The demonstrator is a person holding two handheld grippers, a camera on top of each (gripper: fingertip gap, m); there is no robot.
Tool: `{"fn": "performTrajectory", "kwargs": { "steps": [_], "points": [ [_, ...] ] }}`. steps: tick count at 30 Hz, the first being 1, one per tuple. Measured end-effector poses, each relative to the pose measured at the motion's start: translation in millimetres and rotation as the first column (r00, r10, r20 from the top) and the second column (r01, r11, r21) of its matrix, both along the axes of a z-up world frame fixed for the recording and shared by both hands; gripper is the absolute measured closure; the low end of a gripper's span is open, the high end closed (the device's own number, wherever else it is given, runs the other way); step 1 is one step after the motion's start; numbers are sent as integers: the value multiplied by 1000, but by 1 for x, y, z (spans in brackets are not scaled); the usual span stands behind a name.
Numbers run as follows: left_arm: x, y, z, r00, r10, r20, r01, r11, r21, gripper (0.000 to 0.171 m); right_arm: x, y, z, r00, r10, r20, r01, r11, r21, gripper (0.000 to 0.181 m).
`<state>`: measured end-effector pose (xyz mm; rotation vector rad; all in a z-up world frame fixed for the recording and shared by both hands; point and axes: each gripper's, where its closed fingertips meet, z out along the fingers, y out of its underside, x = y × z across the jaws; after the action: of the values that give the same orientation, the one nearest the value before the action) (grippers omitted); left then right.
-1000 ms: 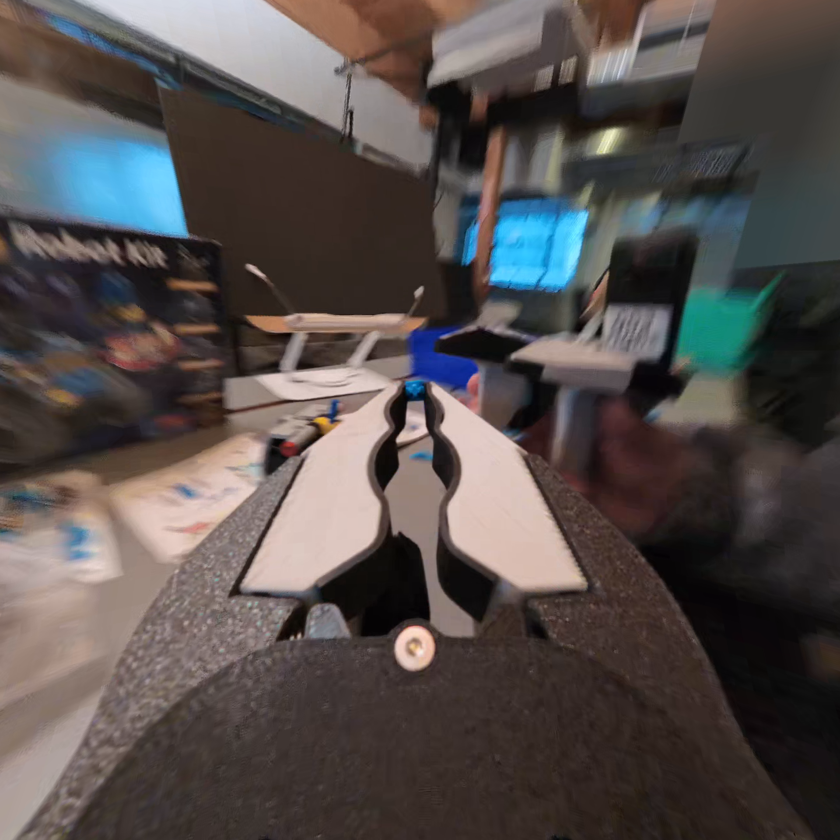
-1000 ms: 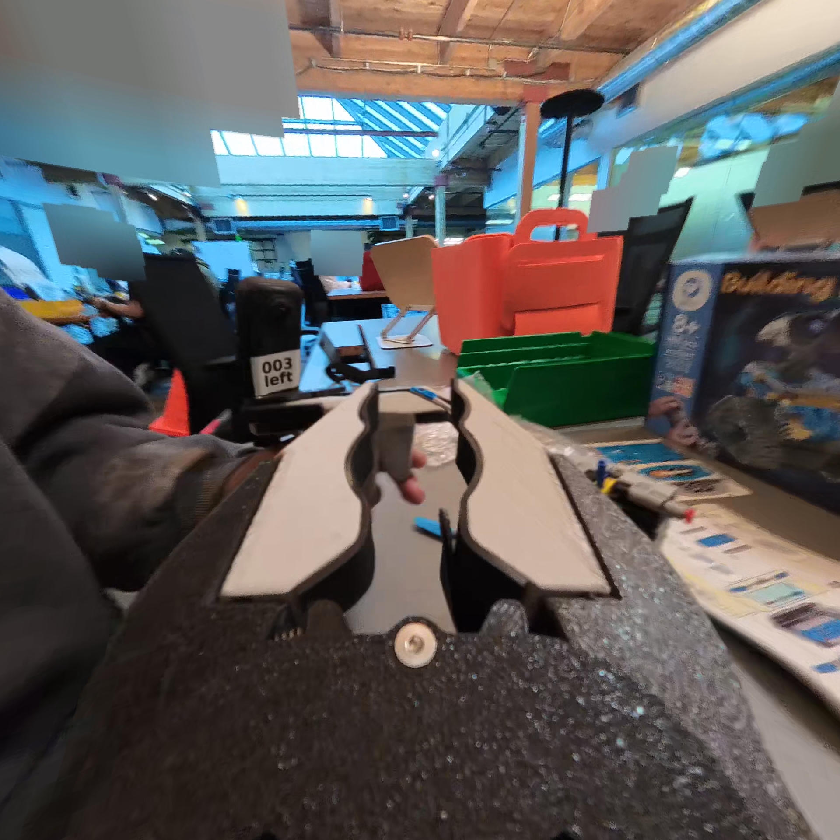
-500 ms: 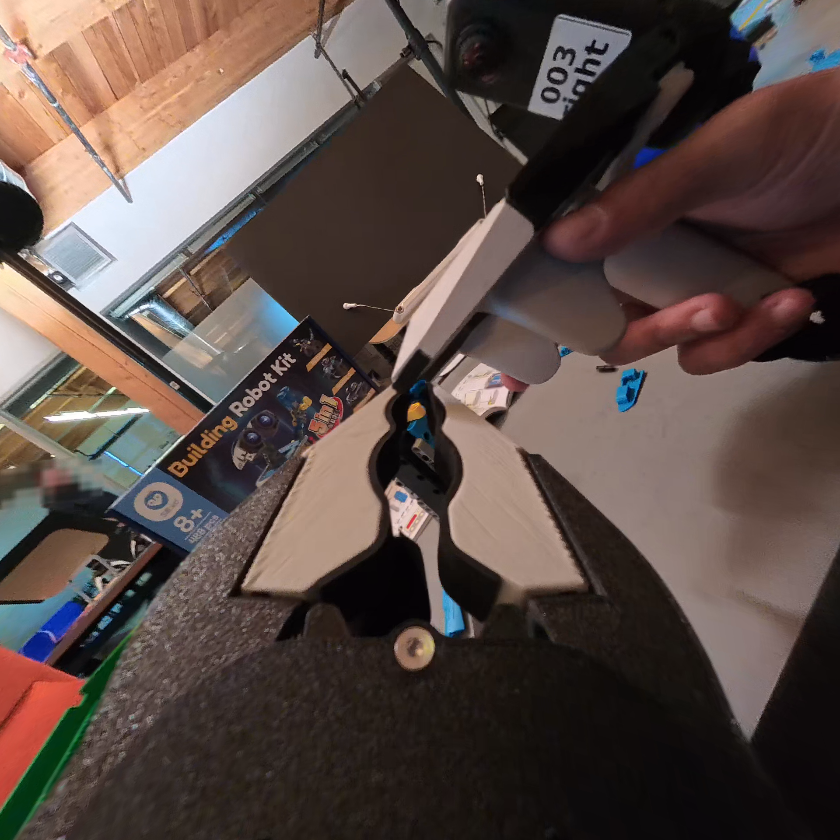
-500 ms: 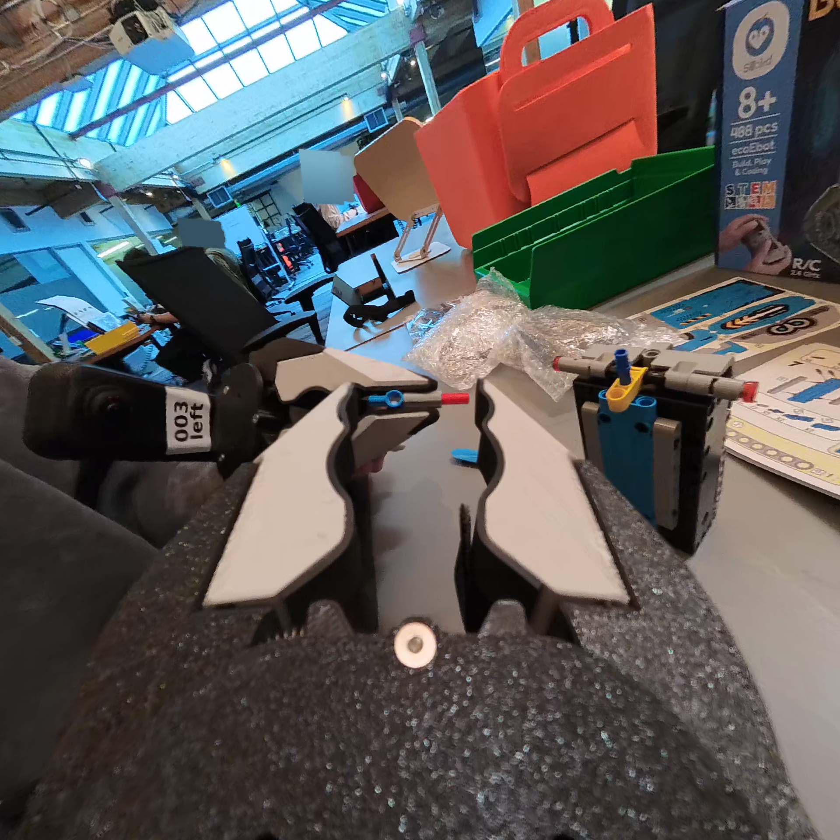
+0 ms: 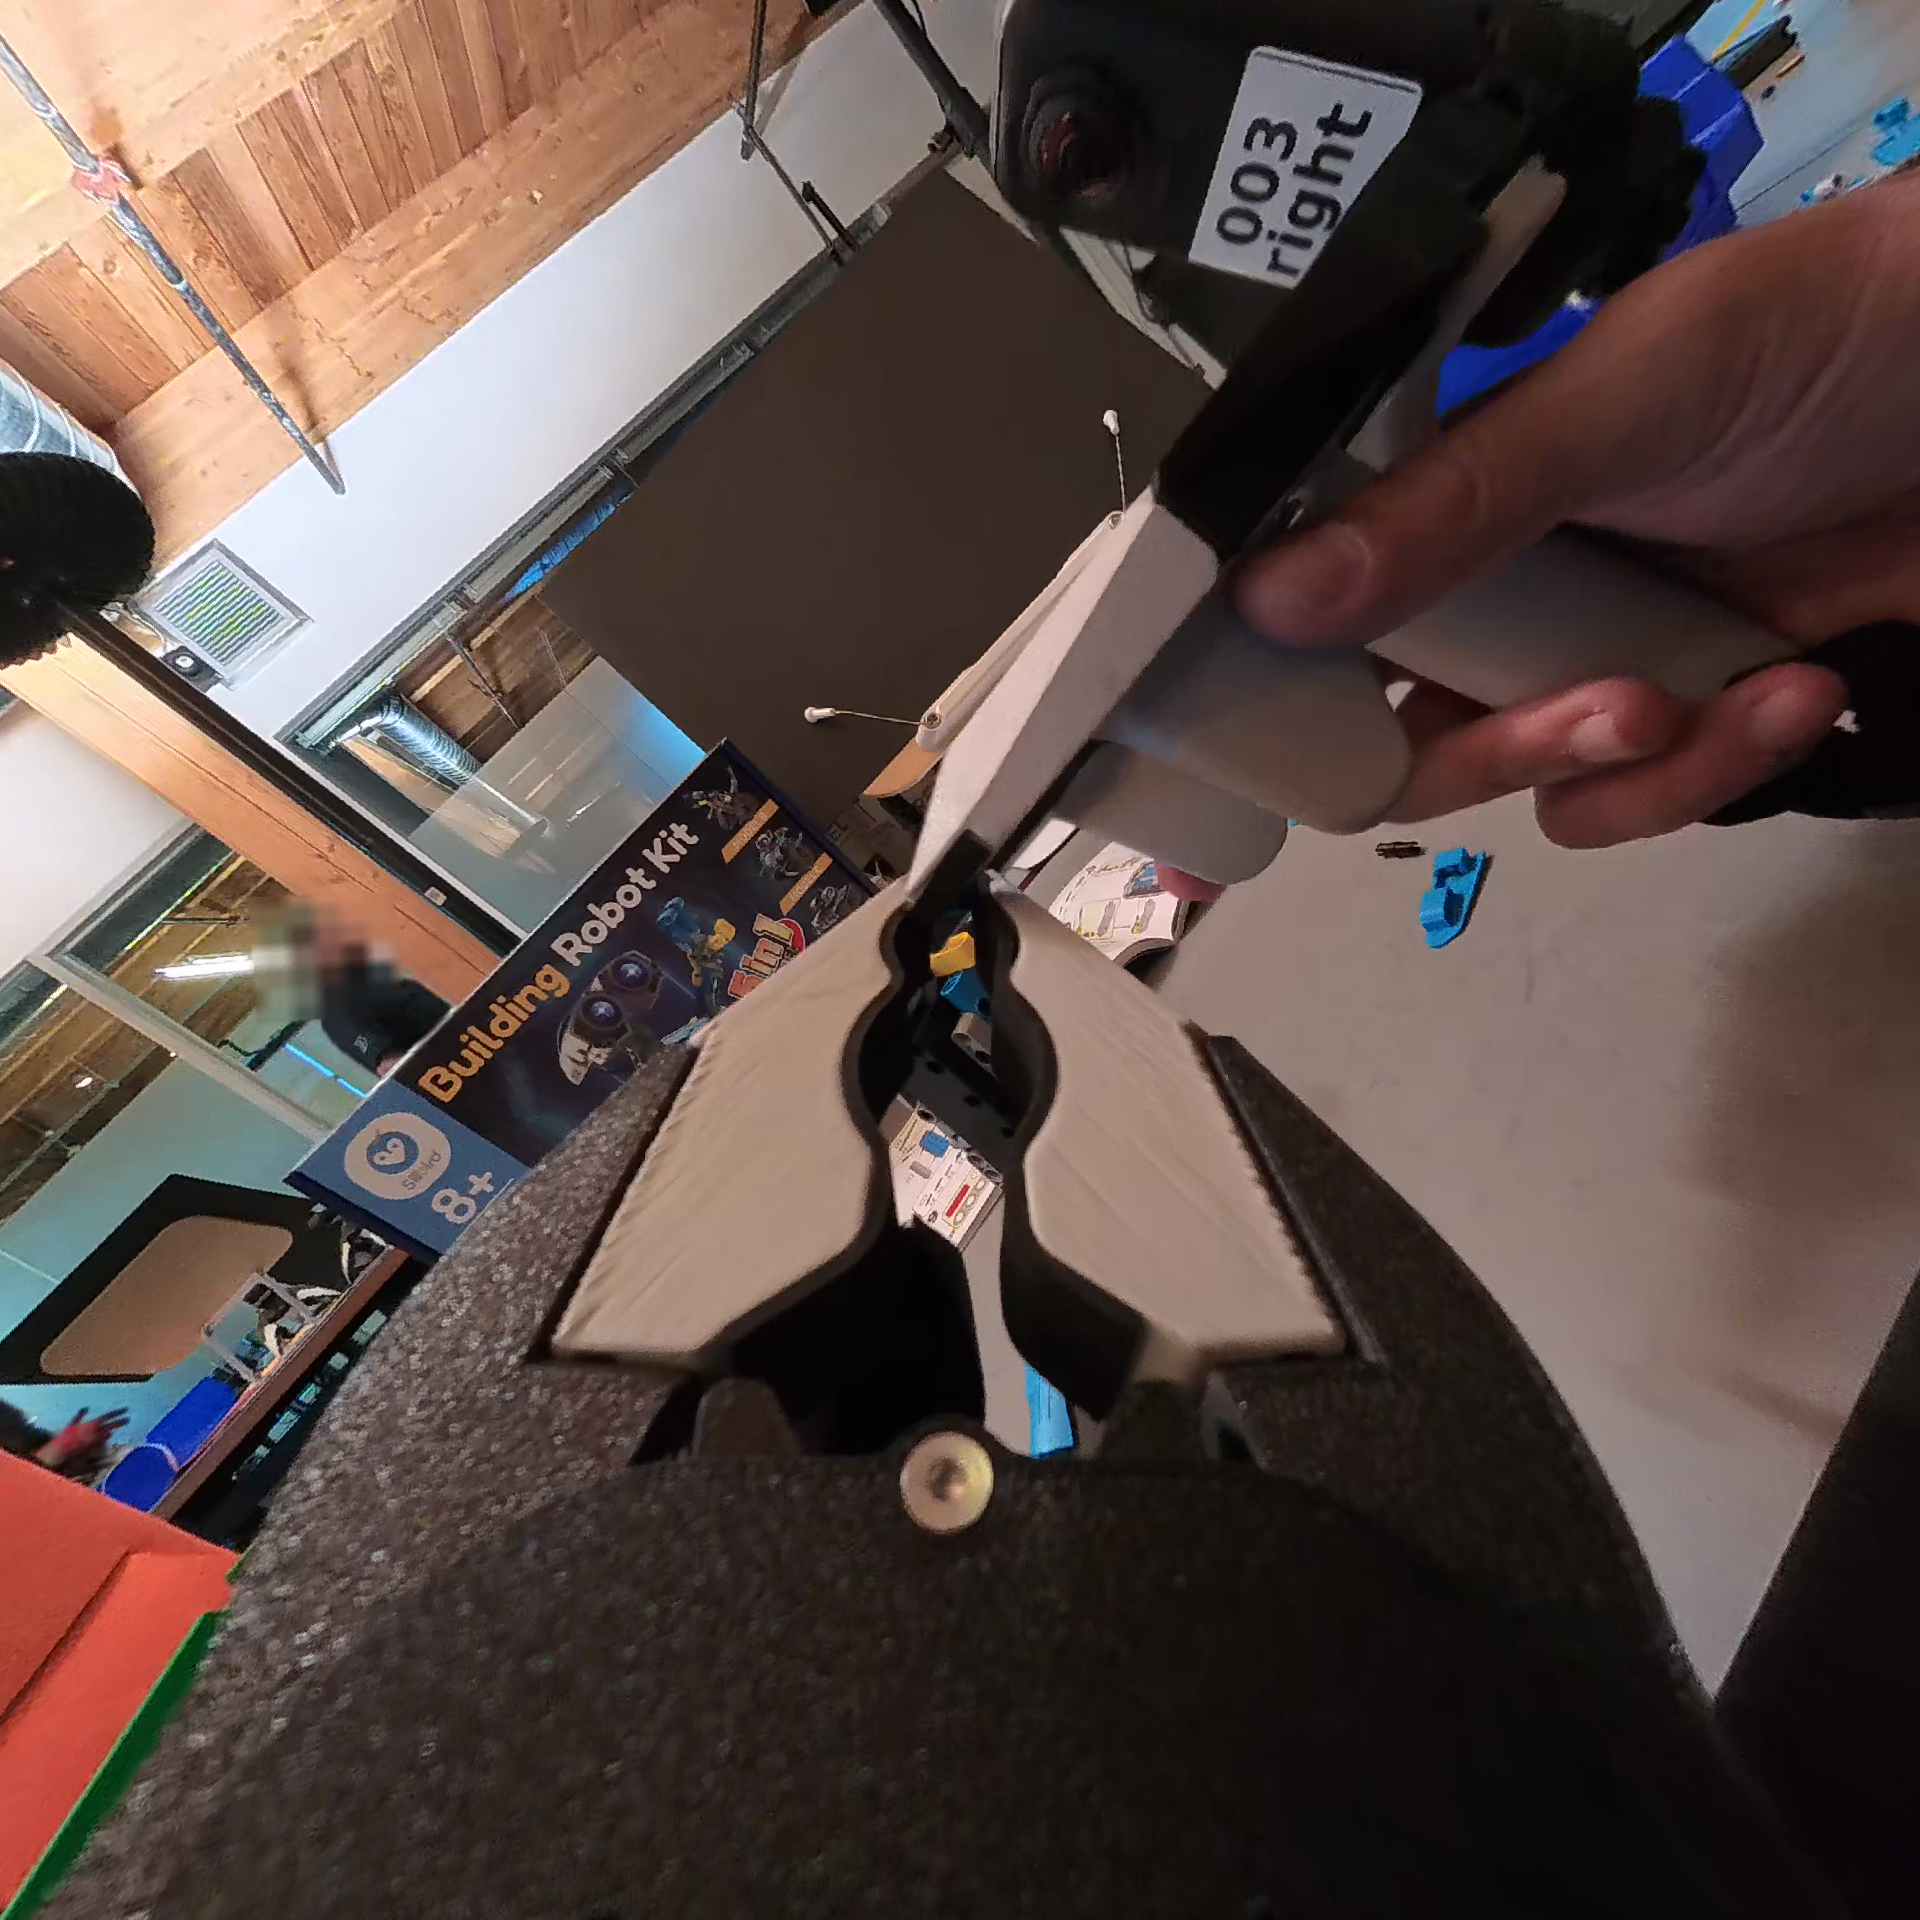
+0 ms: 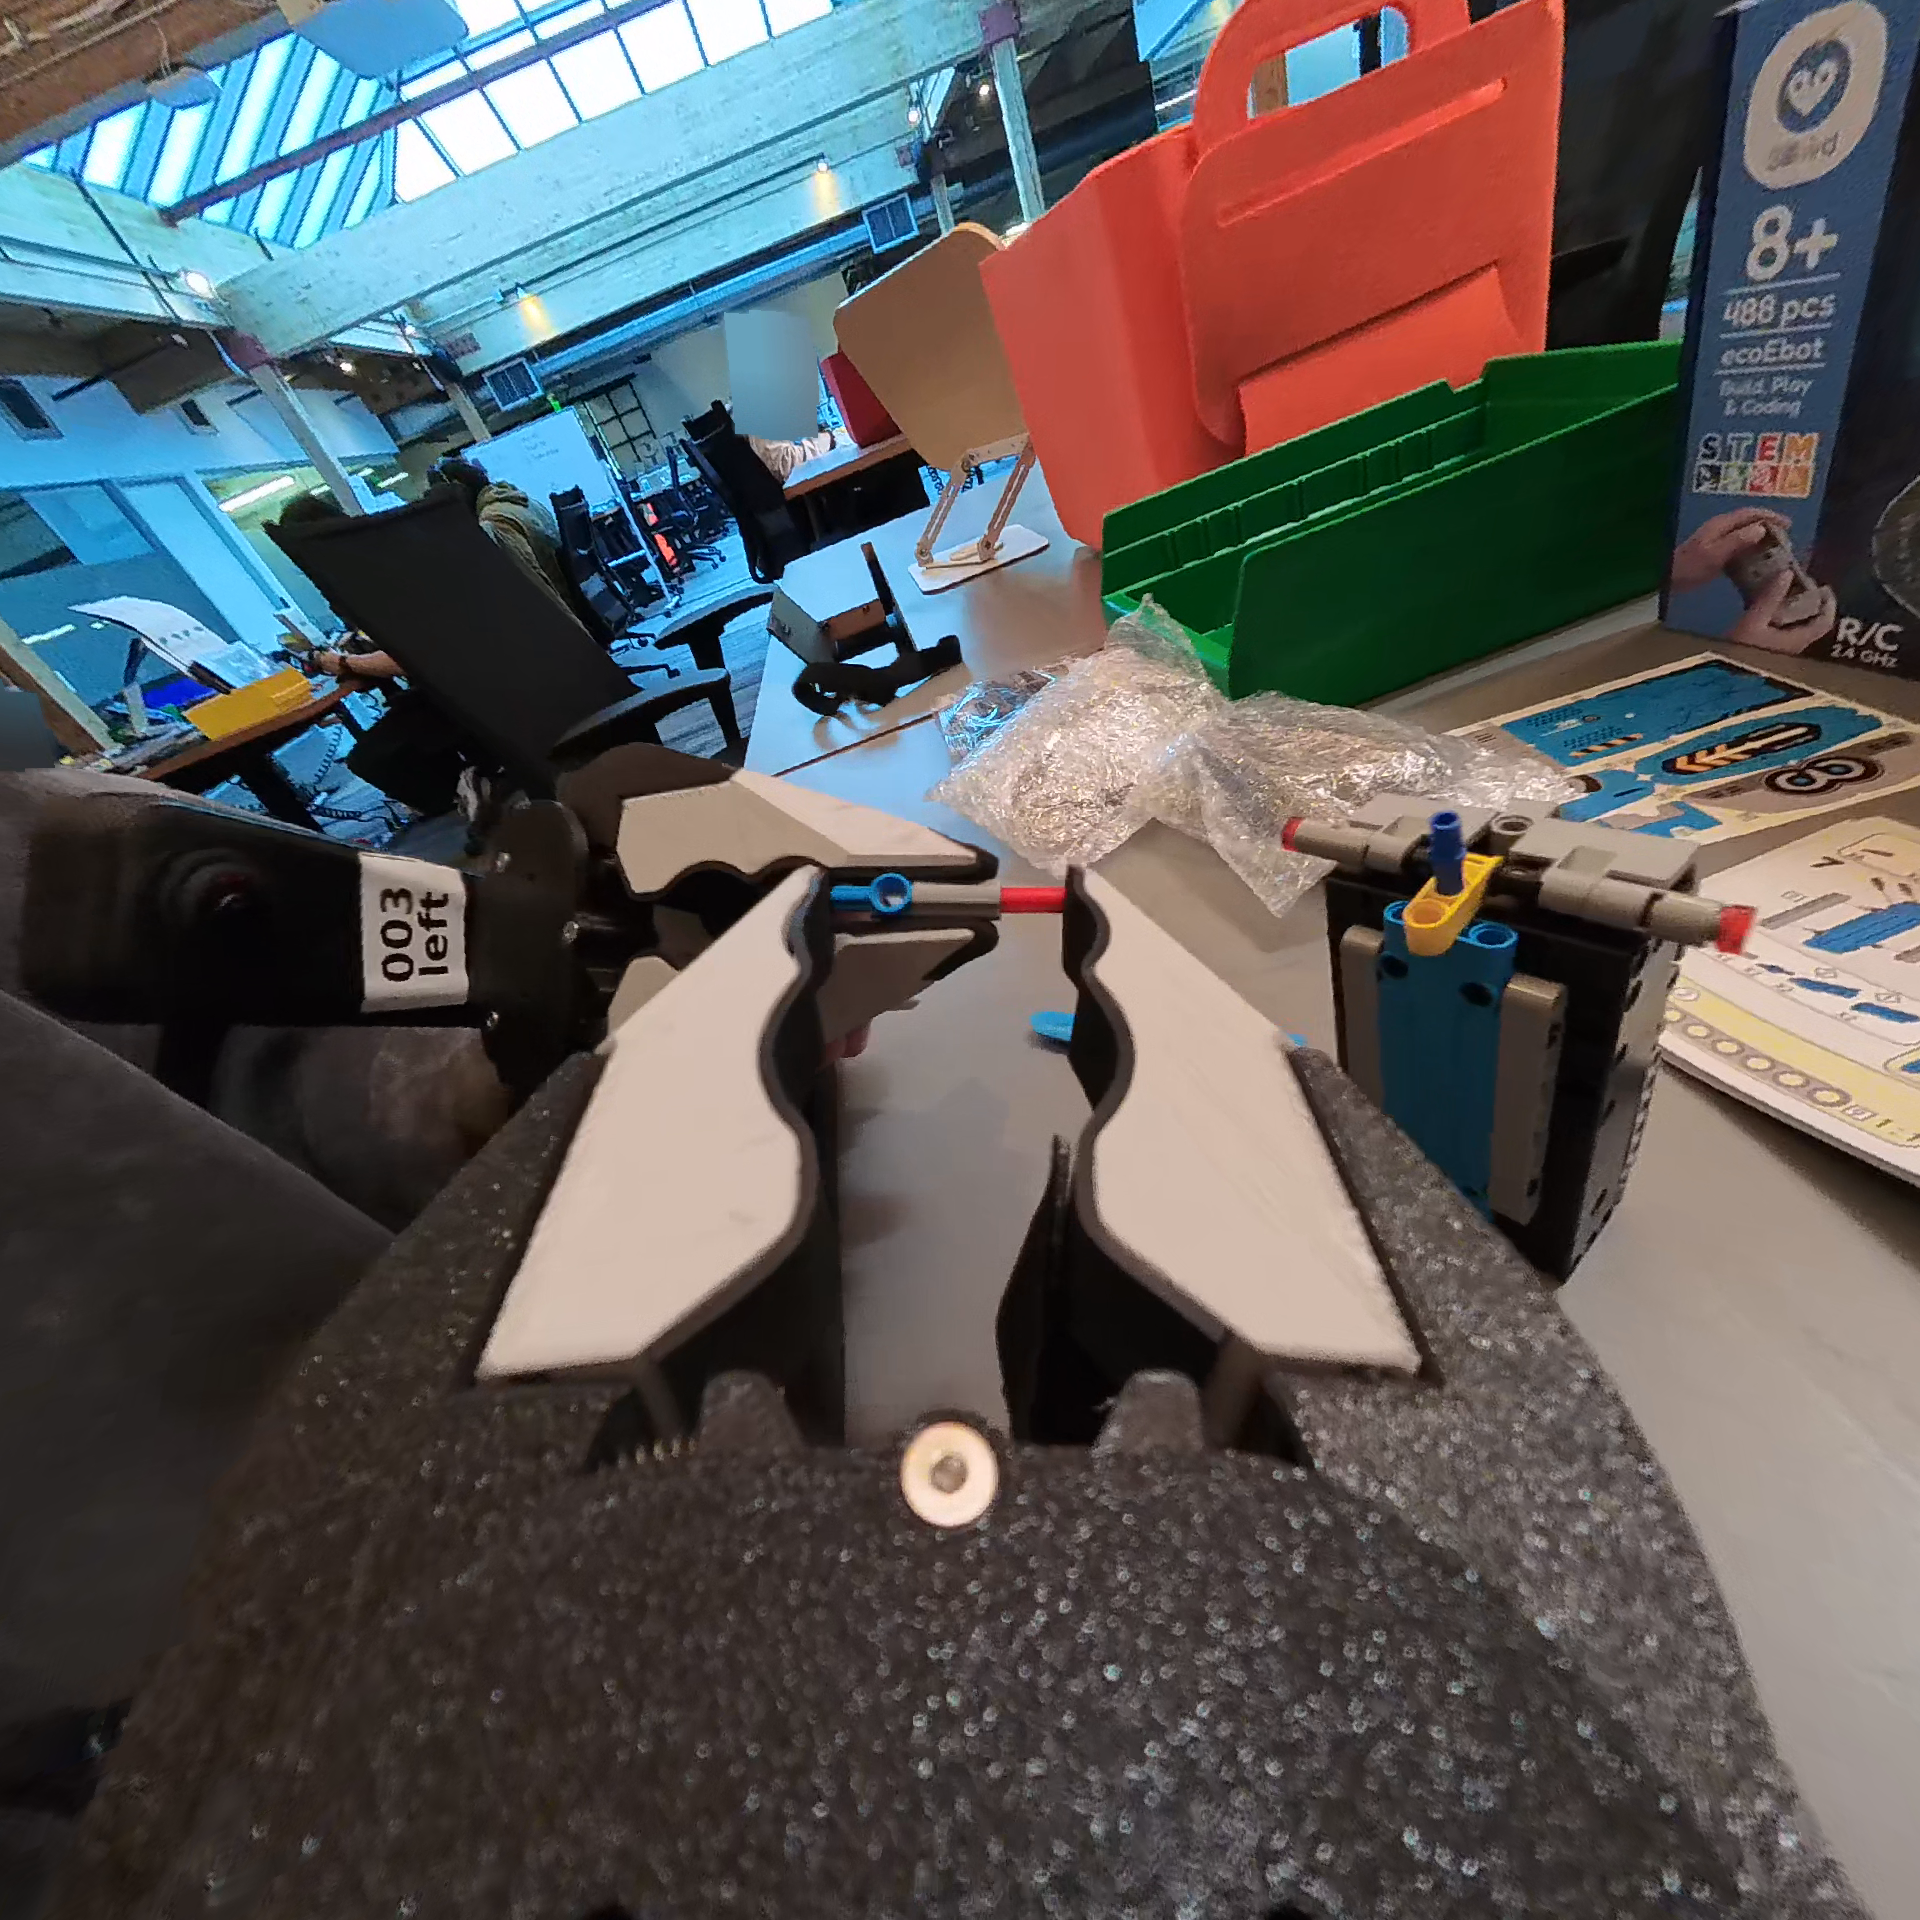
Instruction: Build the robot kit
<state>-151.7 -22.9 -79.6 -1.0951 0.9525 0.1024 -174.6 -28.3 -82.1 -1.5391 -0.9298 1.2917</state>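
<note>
**A:** Read me the lots, biggest first.

**B:** Grey table (image 6: 1714, 1403), bearing everything. Orange carrier with handle (image 6: 1299, 260), at the back. Blue printed kit box (image 6: 1787, 312), upright, far right. Green bin (image 6: 1403, 582), in front of the carrier.

**A:** Medium items?

**B:** Black block model (image 6: 1455, 1060), upright on the table. It has a blue beam down its face and a grey cross-axle on top with red ends and a yellow link. Printed instruction sheets (image 6: 1818, 997), flat, just beside the model. Crumpled clear bag (image 6: 1143, 758), between bin and model.

**A:** The claws?

**B:** Right gripper (image 6: 940, 904): fingers well apart, holding nothing, gripped by a hand (image 5: 1662, 468). Left gripper (image 5: 943, 920): fingers drawn together, clamped on a small rod piece (image 6: 883, 894) with a blue ring end, grey sleeve and red tip.

**A:** Where does that piece sit?

**B:** In the air, level, its red tip lying between the right gripper's parted fingers. Whether it touches either finger I cannot tell. It is apart from the model.

**A:** Smallest?

**B:** Loose blue part (image 5: 1449, 899) on bare table.

**A:** Markings?

**B:** A white sticker on each gripper's camera housing, and print on the box and sheets. Noted as present only.
</note>
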Motion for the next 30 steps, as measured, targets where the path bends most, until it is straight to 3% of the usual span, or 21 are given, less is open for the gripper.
{"fn": "performTrajectory", "kwargs": {
  "steps": [20, 30],
  "points": [
    [2, 0, -5, 999, 16, -29, -16, 1000, 1, 165, 3, -3, -4, 999, 35, 28, -35, 999, 13, 143],
    [0, 2, -6, 998, 45, -39, -45, 999, 0, 164, 1, -1, -3, 994, 73, -82, -85, 986, -145, 140]
  ]
}}
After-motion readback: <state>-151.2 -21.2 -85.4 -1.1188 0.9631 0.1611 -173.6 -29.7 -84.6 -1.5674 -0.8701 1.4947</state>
